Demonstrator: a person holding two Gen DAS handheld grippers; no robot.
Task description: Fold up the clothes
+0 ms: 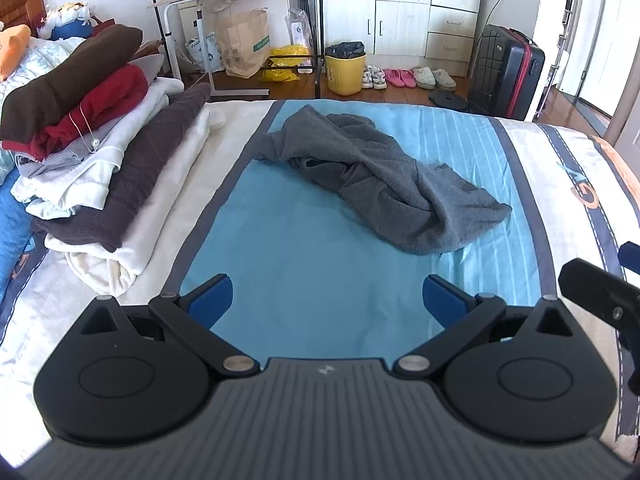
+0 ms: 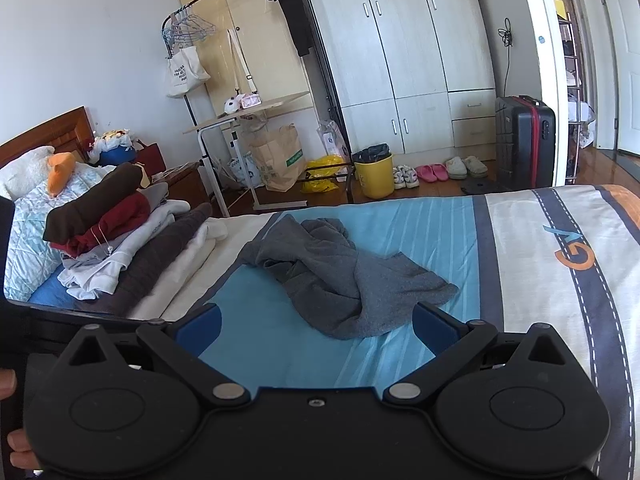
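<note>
A crumpled grey garment (image 1: 380, 176) (image 2: 344, 280) lies in a heap on the blue middle stripe of the bed cover (image 1: 304, 280) (image 2: 272, 344). My left gripper (image 1: 327, 300) hovers over the bed short of the garment, jaws wide open, nothing between its blue pads. My right gripper (image 2: 316, 326) is also wide open, and the near edge of the grey garment lies just beyond its fingertips. Part of the right gripper (image 1: 600, 292) shows at the right edge of the left wrist view.
A stack of folded clothes (image 1: 88, 128) (image 2: 120, 240) in brown, red, white and dark tones sits on the bed's left side. Beyond the bed stand a yellow bin (image 1: 345, 70), a paper bag (image 1: 242, 42), shoes, a dark suitcase (image 1: 506, 72) and wardrobes (image 2: 400, 60).
</note>
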